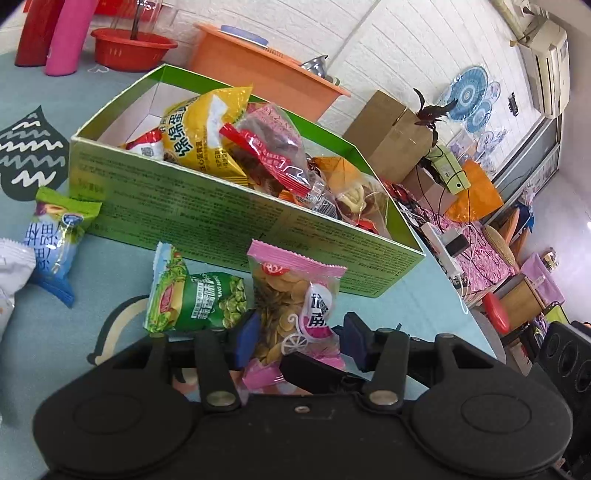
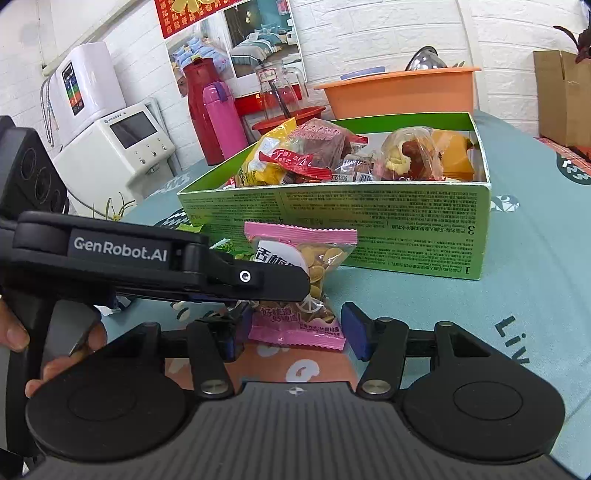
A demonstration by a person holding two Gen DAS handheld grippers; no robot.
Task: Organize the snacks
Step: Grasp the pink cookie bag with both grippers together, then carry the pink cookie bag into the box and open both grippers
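A pink packet of yellow chips [image 1: 295,306] lies on the blue tablecloth in front of the green box [image 1: 184,210], which holds several snack bags. My left gripper [image 1: 299,339] straddles the pink packet, its blue pads close beside its two edges but not clearly pressing. My right gripper [image 2: 295,334] is open around the same pink packet [image 2: 306,273] from the near side of the green box [image 2: 332,221]. One finger [image 2: 273,282] of the left gripper crosses over the packet in the right wrist view. A green pea packet [image 1: 199,299] lies just left of the pink one.
A blue-and-green packet [image 1: 55,236] and a white packet [image 1: 11,269] lie at the left. Behind the box stand an orange basin [image 1: 258,74], a red basin [image 1: 129,48] and a pink flask [image 1: 70,33]. The table's edge [image 1: 454,291] curves past the box's right corner. A hand [image 2: 14,332] holds the left gripper.
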